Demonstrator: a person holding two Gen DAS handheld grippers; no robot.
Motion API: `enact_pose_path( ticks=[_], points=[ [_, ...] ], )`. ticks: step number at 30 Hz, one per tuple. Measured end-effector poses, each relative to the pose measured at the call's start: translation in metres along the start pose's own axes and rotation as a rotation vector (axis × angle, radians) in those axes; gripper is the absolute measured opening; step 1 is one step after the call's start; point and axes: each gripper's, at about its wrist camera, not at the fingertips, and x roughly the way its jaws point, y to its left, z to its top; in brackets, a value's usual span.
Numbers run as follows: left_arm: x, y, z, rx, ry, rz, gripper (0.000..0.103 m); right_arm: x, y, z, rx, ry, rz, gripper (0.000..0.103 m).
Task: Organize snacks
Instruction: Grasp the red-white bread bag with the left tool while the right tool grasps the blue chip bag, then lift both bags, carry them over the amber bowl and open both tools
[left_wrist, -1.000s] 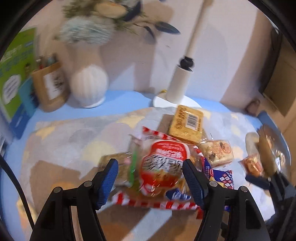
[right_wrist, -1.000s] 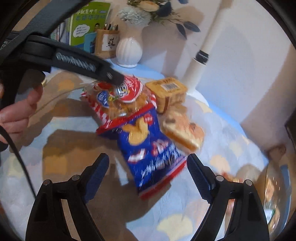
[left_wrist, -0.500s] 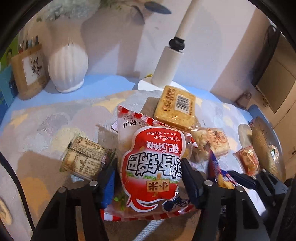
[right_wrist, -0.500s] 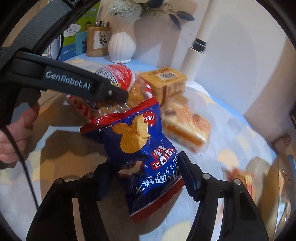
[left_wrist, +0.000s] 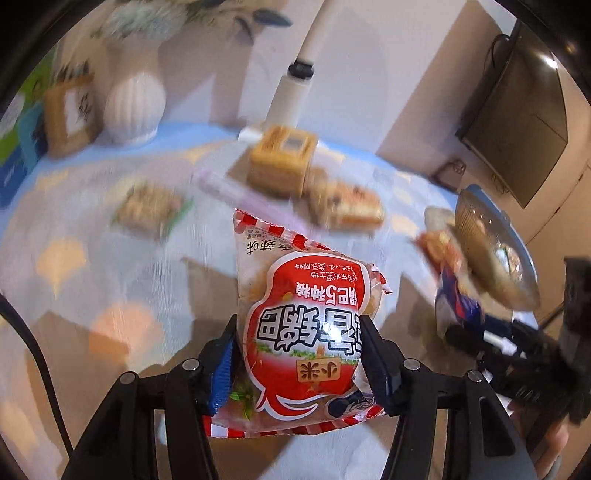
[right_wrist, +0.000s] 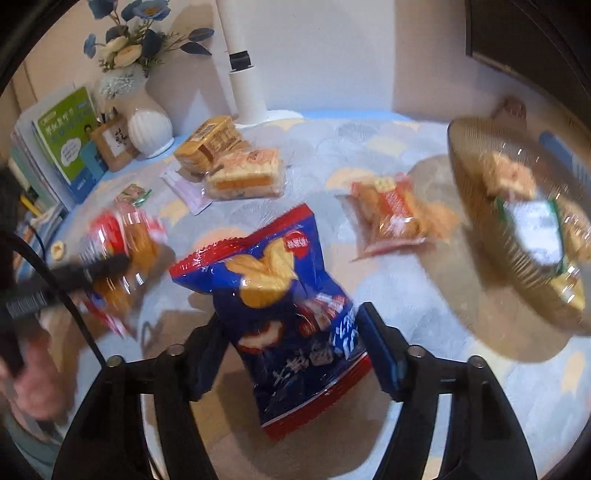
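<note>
Right wrist view: the table (right_wrist: 369, 140) wears a pale cloth with peach and grey patches, blue at its far edge, set against a cream wall. A white vase (right_wrist: 149, 127), books (right_wrist: 62, 147) and a lamp post (right_wrist: 243, 81) line the back. The right gripper (right_wrist: 291, 347) is clamped on a blue bag (right_wrist: 280, 295) held above the cloth, near a glass bowl (right_wrist: 476, 206) of snacks. The left gripper (left_wrist: 295, 362) pinches a red bag (left_wrist: 306, 332), also lifted. A dark screen (left_wrist: 517, 122) hangs on the wall.
</note>
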Motion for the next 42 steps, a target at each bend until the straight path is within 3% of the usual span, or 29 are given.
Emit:
enact_pose_path(
  ticks=[2, 6, 11, 20, 26, 33, 37, 41, 42],
  points=[
    [-0.007, 0.007, -0.007, -0.034, -0.046, -0.034, 0.060, 0.000, 0.001, -0.004, -0.015, -0.031, 0.024, 0.075],
    [-0.007, 0.026, -0.007, -0.136, -0.076, -0.065, 0.061, 0.008, -0.007, -0.007, 0.002, -0.062, 0.042, 0.095],
    [-0.004, 0.041, -0.008, -0.207, -0.054, -0.151, 0.062, 0.015, -0.020, -0.004, 0.081, -0.031, 0.069, 0.097],
    [-0.004, 0.016, -0.010, -0.091, -0.058, -0.043, 0.070, 0.013, -0.015, -0.008, 0.048, -0.020, 0.071, 0.098],
    [-0.004, 0.016, -0.011, -0.083, -0.053, -0.035, 0.071, 0.013, -0.011, -0.008, 0.028, -0.022, 0.065, 0.098],
    [-0.006, 0.012, -0.012, -0.053, -0.059, -0.041, 0.069, 0.005, -0.001, -0.011, -0.023, -0.093, -0.009, 0.090],
    [-0.007, 0.006, -0.013, -0.021, -0.066, -0.036, 0.066, 0.008, 0.005, -0.011, -0.057, -0.086, -0.039, 0.084],
    [-0.012, -0.001, -0.015, 0.021, -0.098, -0.020, 0.062, -0.004, 0.012, -0.015, -0.082, -0.163, -0.080, 0.078],
    [-0.014, -0.004, -0.016, 0.032, -0.105, -0.018, 0.060, -0.008, 0.011, -0.016, -0.083, -0.183, -0.073, 0.071]
  ],
)
